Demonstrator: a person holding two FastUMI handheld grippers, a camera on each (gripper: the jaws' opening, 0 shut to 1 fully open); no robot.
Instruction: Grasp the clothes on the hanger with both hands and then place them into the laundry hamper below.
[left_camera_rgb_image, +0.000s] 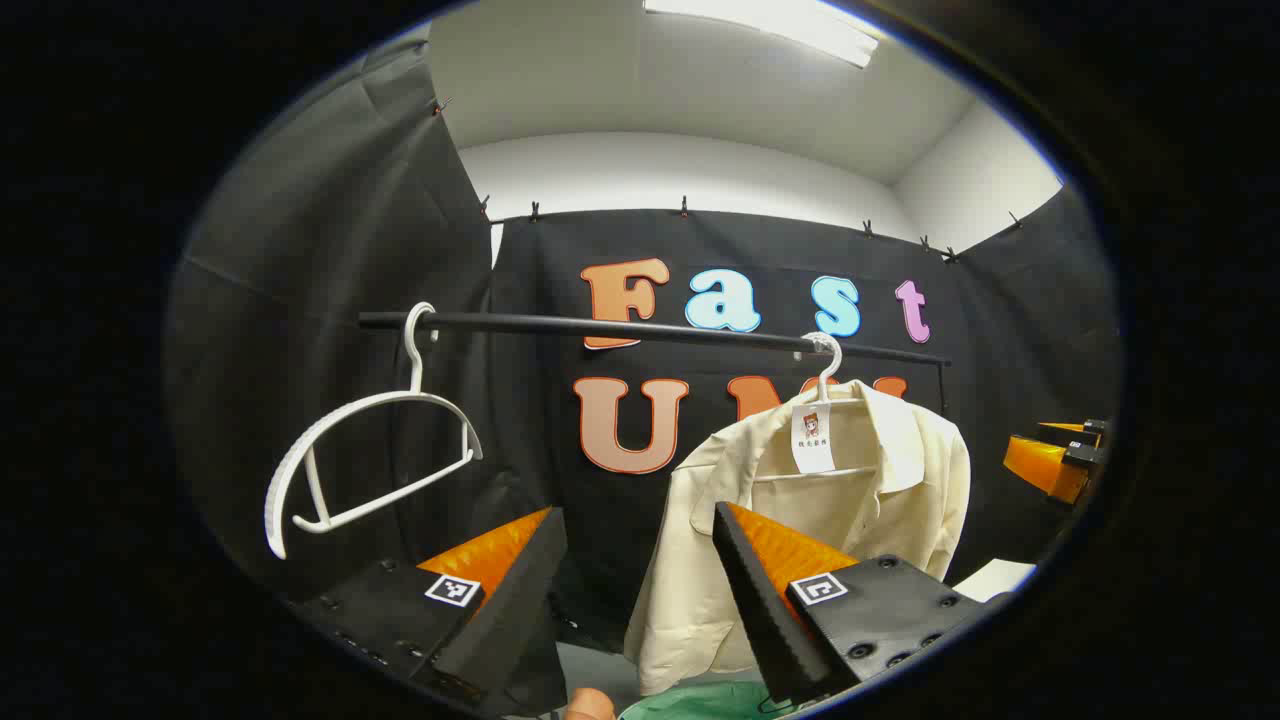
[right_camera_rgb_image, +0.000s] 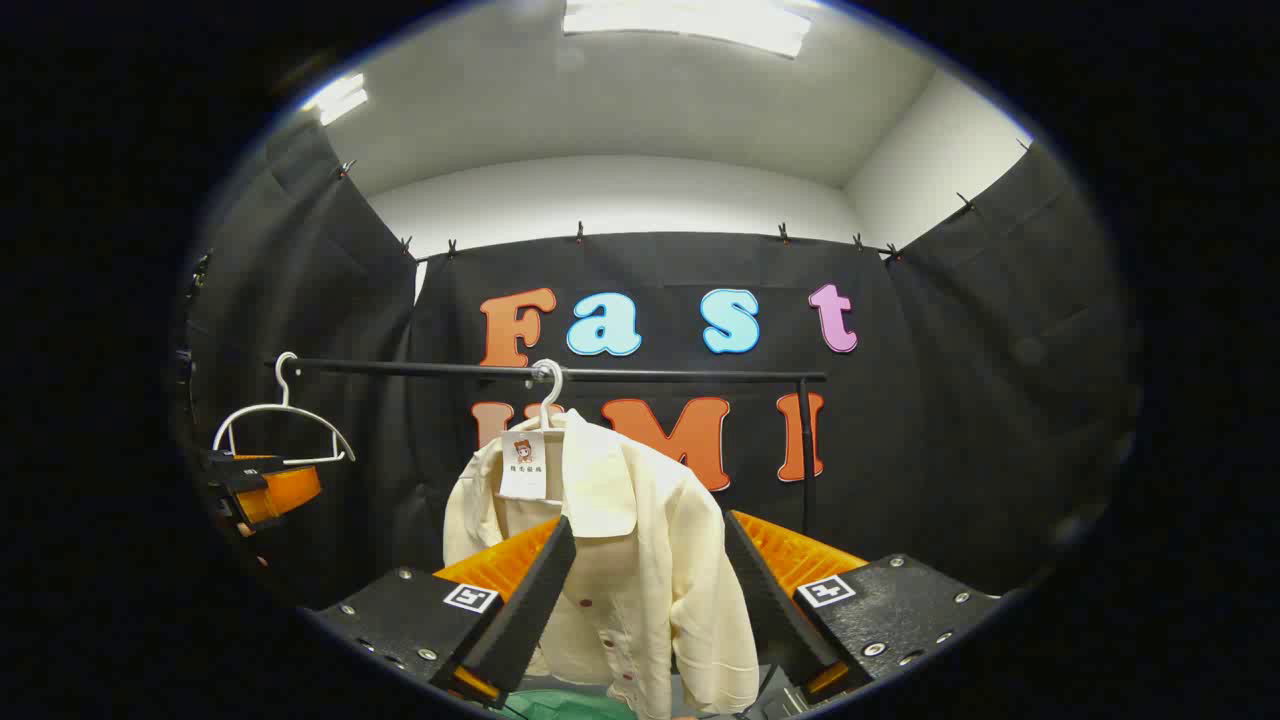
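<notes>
Left gripper view: cream shirt (left_camera_rgb_image: 800, 520) hanging on a white hanger (left_camera_rgb_image: 826, 372) from the black rail (left_camera_rgb_image: 650, 328), with an empty hanger (left_camera_rgb_image: 360, 450) farther along the rail and a bit of green hamper (left_camera_rgb_image: 700, 702) under the shirt. Left gripper (left_camera_rgb_image: 640, 590) wide open, holding nothing, near the shirt's sleeve side. Right gripper (right_camera_rgb_image: 650, 590) wide open too, fingers either side of the shirt, probably ready to pinch.

Ahead of my left gripper (left_camera_rgb_image: 640, 590) a rail (left_camera_rgb_image: 650, 330) runs across; an empty hanger (left_camera_rgb_image: 360, 440) hangs off to my left, the shirt (left_camera_rgb_image: 860, 500) on its hanger to my right. From my right gripper (right_camera_rgb_image: 645, 590), the shirt (right_camera_rgb_image: 620, 540) hangs straight ahead, hamper (right_camera_rgb_image: 560, 705) beneath it.
</notes>
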